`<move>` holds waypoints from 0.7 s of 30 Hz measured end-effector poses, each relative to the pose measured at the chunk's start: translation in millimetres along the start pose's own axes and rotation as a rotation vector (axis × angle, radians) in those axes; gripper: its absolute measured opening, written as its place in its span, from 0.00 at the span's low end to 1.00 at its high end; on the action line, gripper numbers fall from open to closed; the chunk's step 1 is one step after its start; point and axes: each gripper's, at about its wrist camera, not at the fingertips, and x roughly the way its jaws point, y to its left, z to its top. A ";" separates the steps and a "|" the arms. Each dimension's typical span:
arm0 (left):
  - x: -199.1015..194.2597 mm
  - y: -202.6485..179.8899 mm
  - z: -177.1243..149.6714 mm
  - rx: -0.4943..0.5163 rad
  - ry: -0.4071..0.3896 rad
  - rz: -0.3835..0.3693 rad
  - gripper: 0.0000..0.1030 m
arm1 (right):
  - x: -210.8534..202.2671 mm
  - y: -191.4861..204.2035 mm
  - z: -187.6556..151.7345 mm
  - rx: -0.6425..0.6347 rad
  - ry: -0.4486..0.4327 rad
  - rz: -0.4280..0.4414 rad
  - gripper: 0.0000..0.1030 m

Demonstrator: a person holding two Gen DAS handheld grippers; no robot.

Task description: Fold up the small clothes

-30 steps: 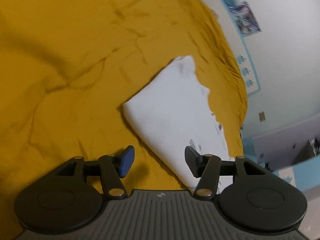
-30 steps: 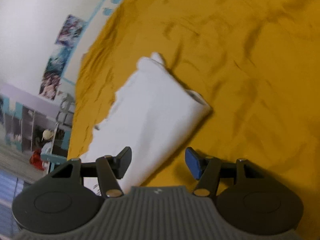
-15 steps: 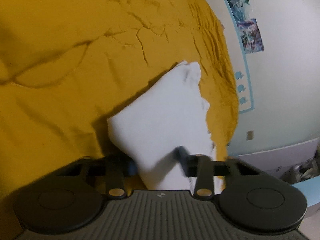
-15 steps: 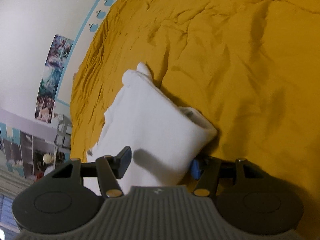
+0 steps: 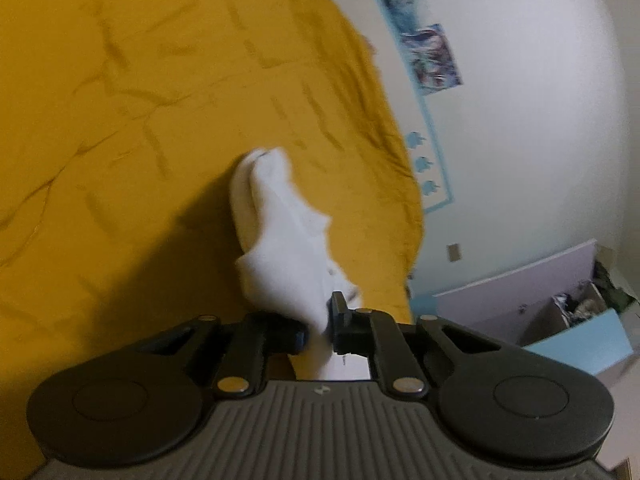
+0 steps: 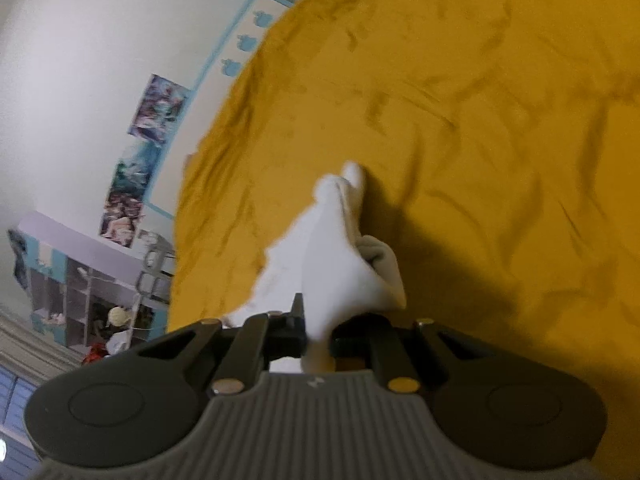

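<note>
The left tool (image 5: 318,330) was closed tight on the near edge of the white cloth (image 5: 280,236), its jaws pinching the fabric so that it bunched upward and ran away from the camera in a narrow ridge. The cloth hung partly raised above the yellow bed (image 5: 140,120), its far tip apparently touching the cover, though blur made that contact hard to confirm. The right tool (image 6: 318,338) was likewise clamped on the cloth (image 6: 340,264), gripping another part of the near edge, with a rolled or doubled layer showing just right of the pinch. Seen from that side, the bed (image 6: 480,120) lay wrinkled beneath, and a shadow fell to the right of the cloth. As for progress, the cloth looked already folded at least once, since several layers showed at its edges, and both tools had hold of it for what seemed a further fold or a move. What remained, judging from this, was to bring the held edge over, lay it flat and let go.
</note>
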 end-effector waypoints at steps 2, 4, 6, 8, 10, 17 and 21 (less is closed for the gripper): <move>-17.1 -13.7 -3.5 0.032 0.001 -0.011 0.04 | -18.4 12.5 2.3 -0.004 -0.004 0.026 0.05; -37.4 -21.0 -12.8 0.047 0.008 -0.028 0.04 | -43.9 20.8 0.6 -0.021 -0.007 0.054 0.05; -58.0 -21.5 -25.5 0.062 0.026 -0.032 0.04 | -74.8 22.6 -7.6 -0.061 -0.003 0.062 0.05; -79.0 -19.8 -44.5 0.076 0.051 -0.014 0.04 | -102.0 14.9 -17.7 -0.075 0.013 0.049 0.05; -95.2 -11.4 -62.0 0.062 0.074 -0.001 0.04 | -124.7 -0.8 -29.4 -0.063 0.033 0.010 0.05; -104.7 41.6 -88.2 0.055 0.132 0.229 0.05 | -138.5 -83.1 -57.2 0.056 0.116 -0.162 0.12; -122.1 43.5 -75.3 0.066 0.115 0.271 0.09 | -156.7 -101.8 -50.1 0.060 0.116 -0.148 0.15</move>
